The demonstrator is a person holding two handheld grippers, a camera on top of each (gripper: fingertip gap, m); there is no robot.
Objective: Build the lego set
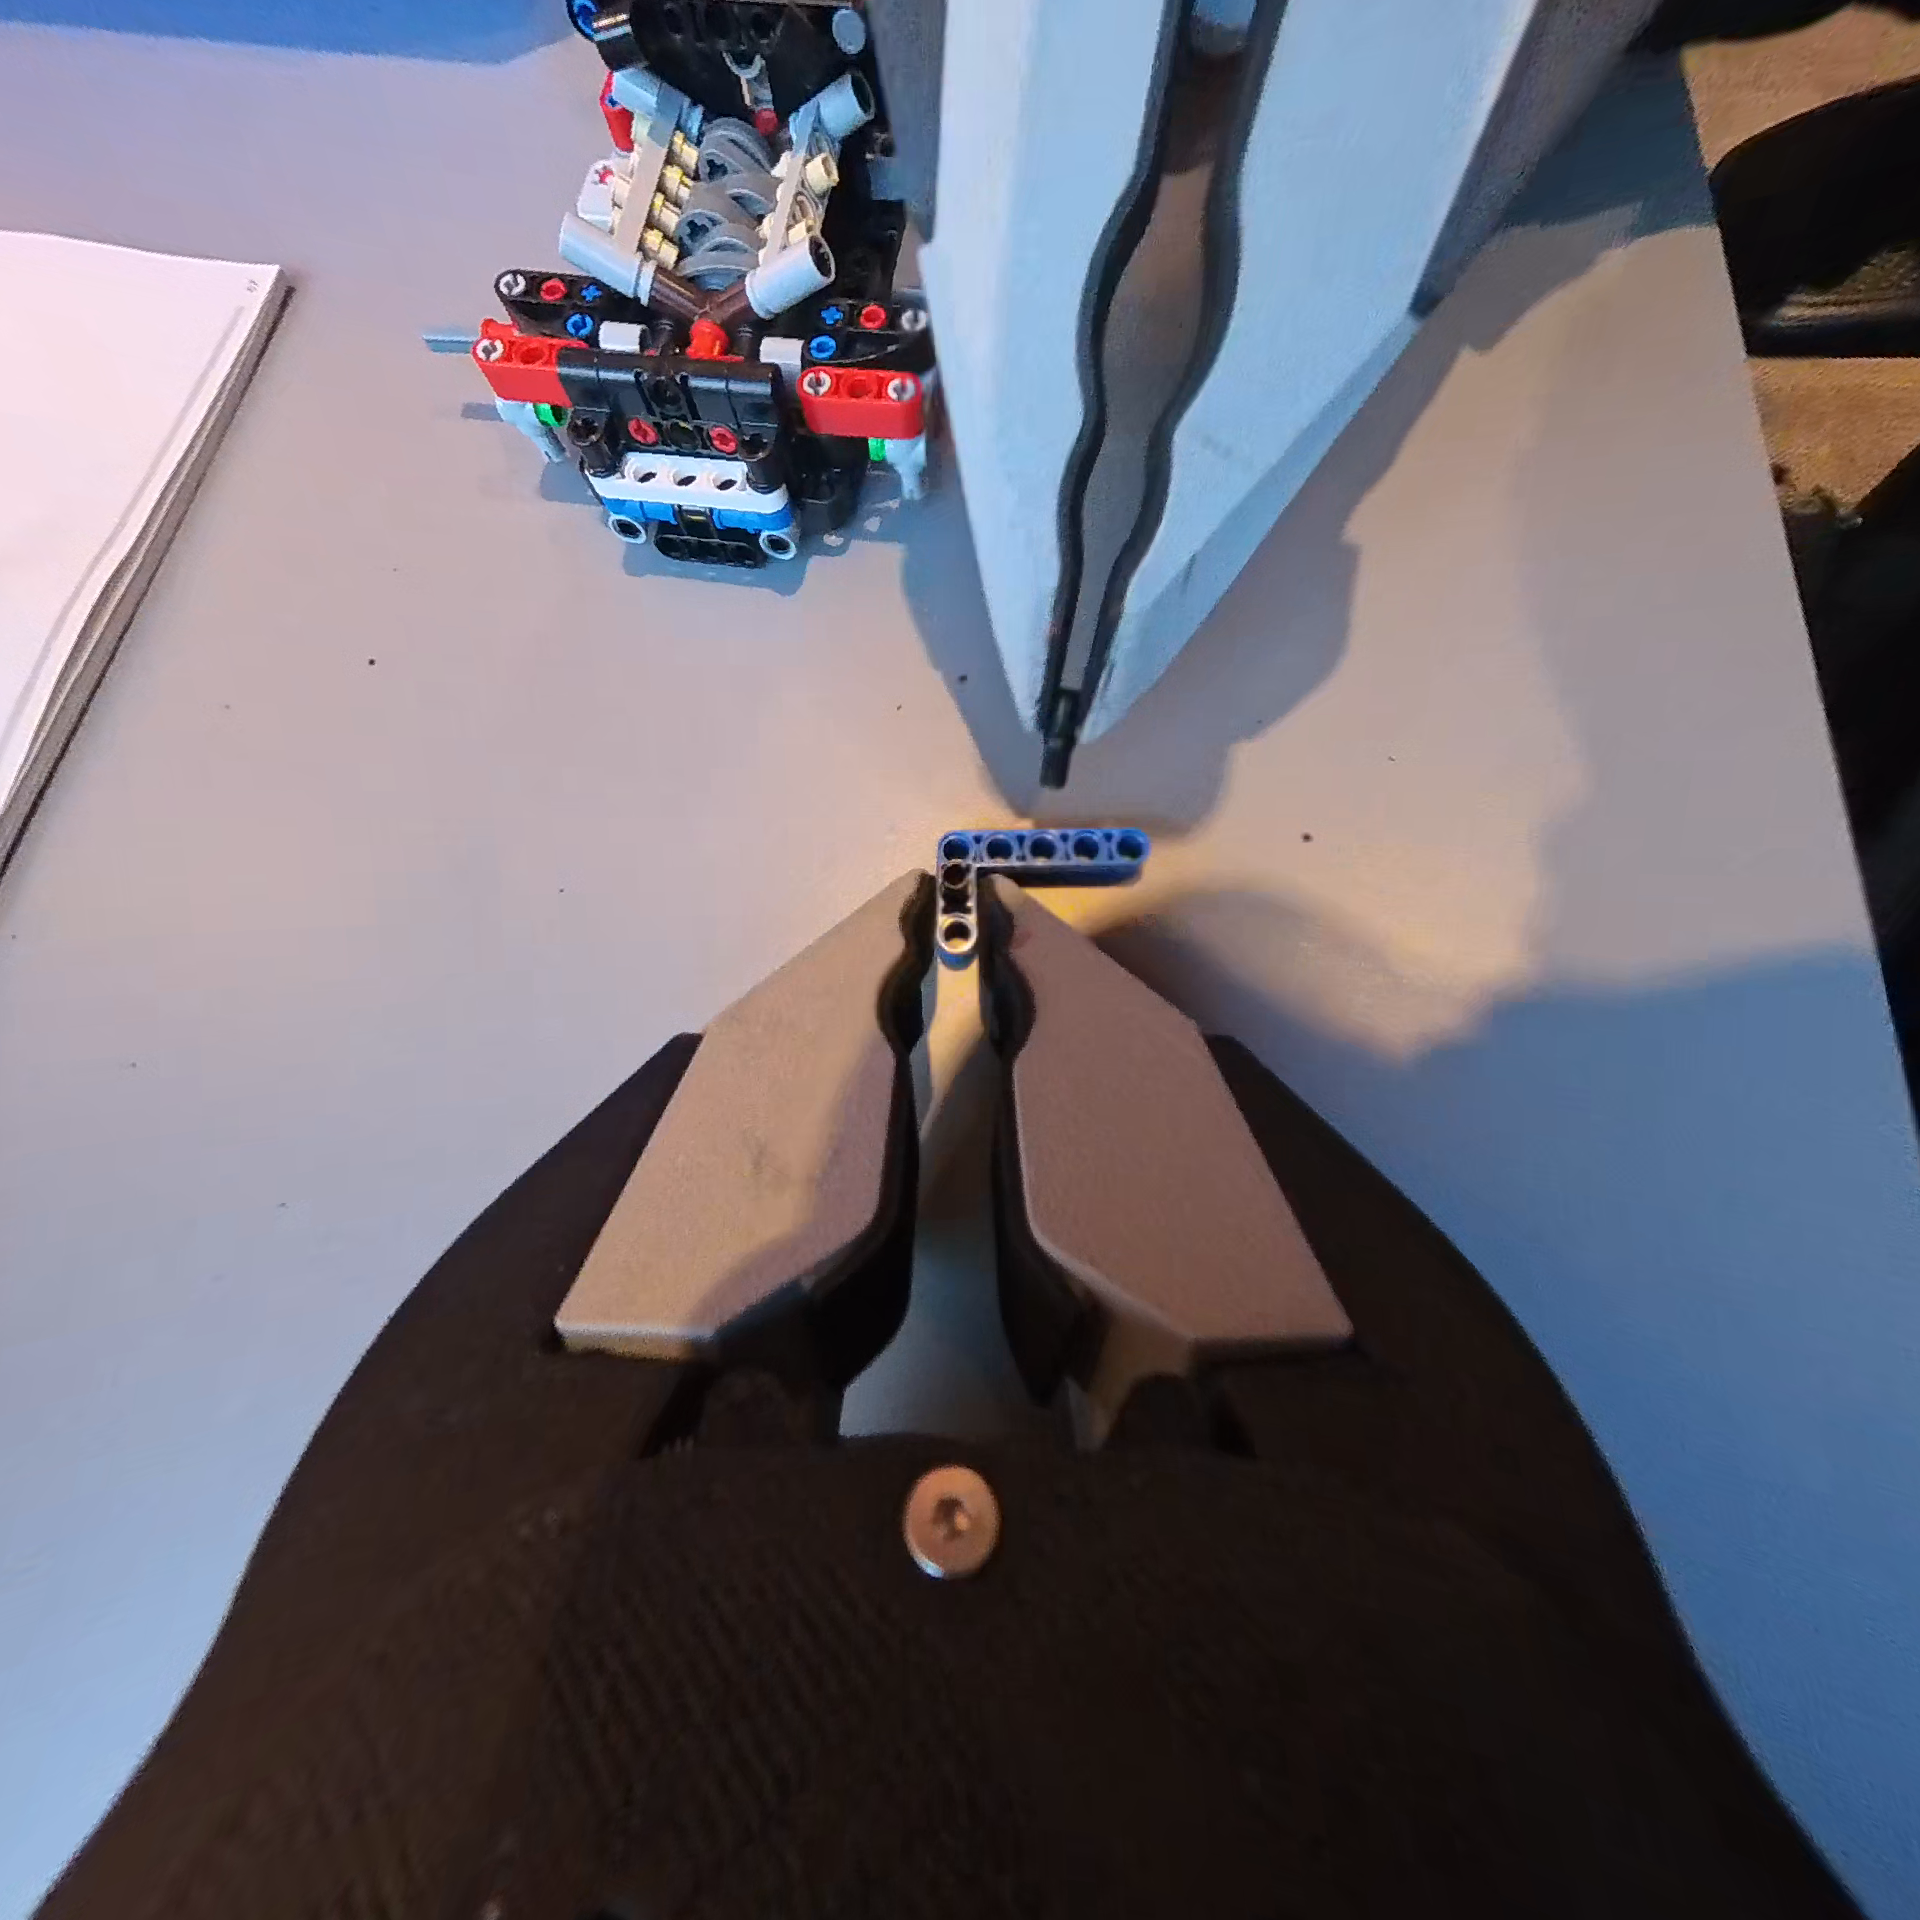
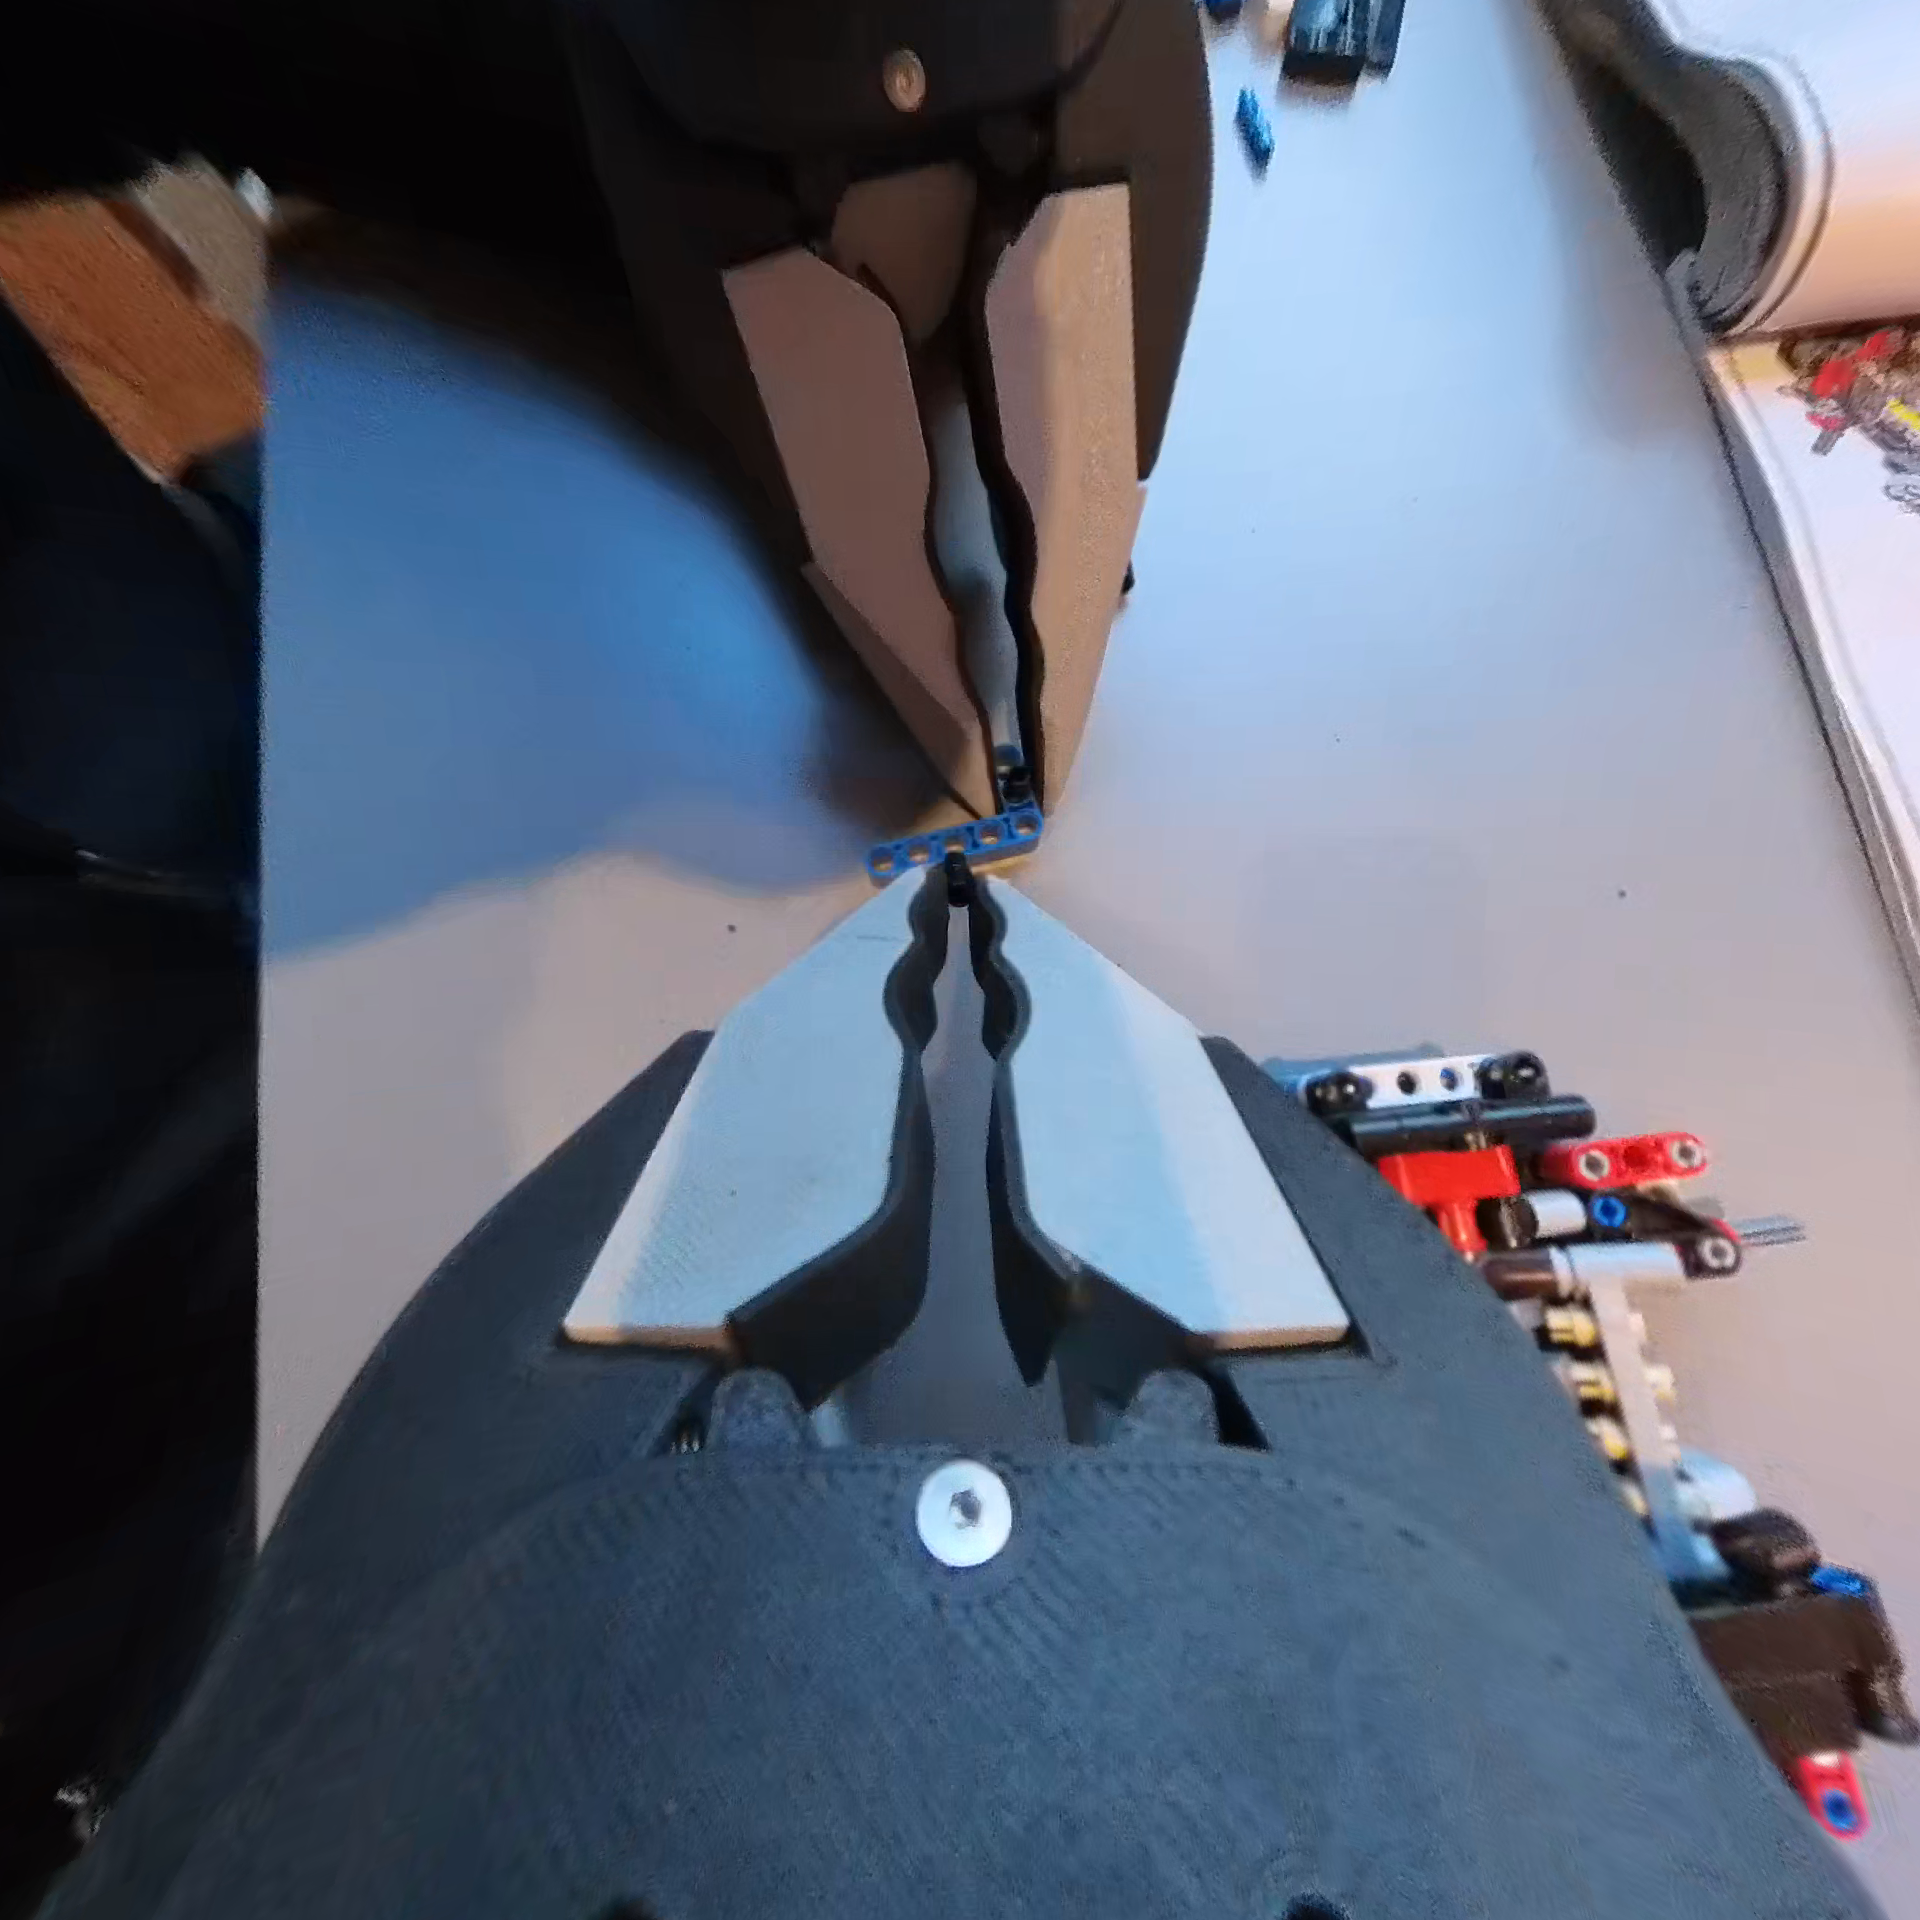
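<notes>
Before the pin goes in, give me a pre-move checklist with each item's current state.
1. Left gripper clamped on the blue L-shaped beam, short leg between its fingers: ok.
2. Right gripper clamped on the black pin: ok.
3. Pin tip at a hole in the beam's long arm: ok in the right wrist view; exact centring cannot tell.
4. Pin square to the beam face: cannot tell.
5. Partly built model clear of both grippers on the table: ok.
</notes>
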